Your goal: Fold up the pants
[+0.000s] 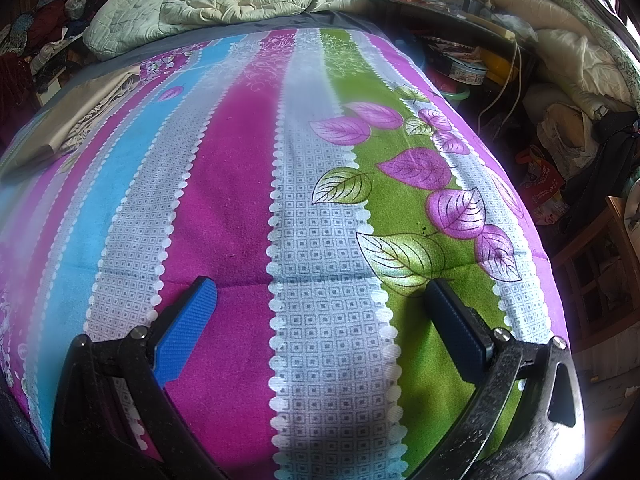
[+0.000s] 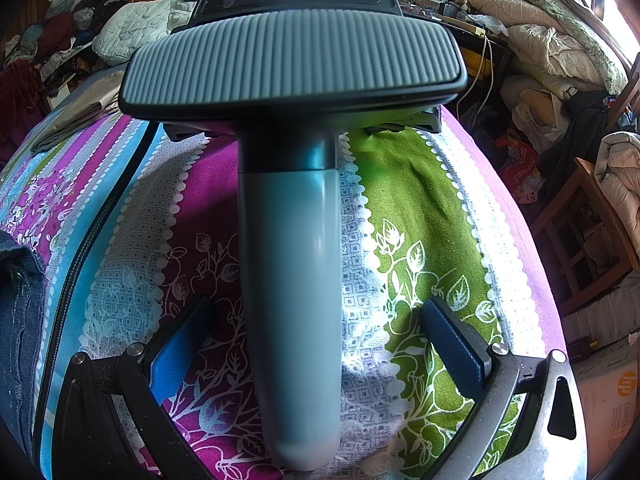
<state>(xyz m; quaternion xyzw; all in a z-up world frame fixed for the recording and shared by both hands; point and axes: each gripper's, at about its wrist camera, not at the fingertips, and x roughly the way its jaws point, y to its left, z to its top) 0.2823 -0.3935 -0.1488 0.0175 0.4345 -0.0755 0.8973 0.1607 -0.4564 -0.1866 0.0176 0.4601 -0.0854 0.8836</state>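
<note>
My left gripper (image 1: 320,284) stands open over the striped bedsheet (image 1: 240,184), with only the sheet between its blue pads (image 1: 184,336). My right gripper (image 2: 318,302) is open too. The grey handle (image 2: 292,280) of the other gripper unit runs between its fingers with a gap on each side. Dark blue denim (image 2: 18,312), apparently the pants, shows only as a strip at the left edge of the right wrist view, left of my right gripper. A folded beige garment (image 1: 68,124) lies at the far left of the bed, and also shows as beige cloth (image 2: 76,116) in the right wrist view.
A rumpled cream quilt (image 1: 224,4) with a blue cloth on it lies at the bed's far end. Clothes are heaped at the far left (image 1: 36,36). To the right stand a cluttered desk (image 1: 448,8), bags, bedding and a wooden chair (image 2: 592,240).
</note>
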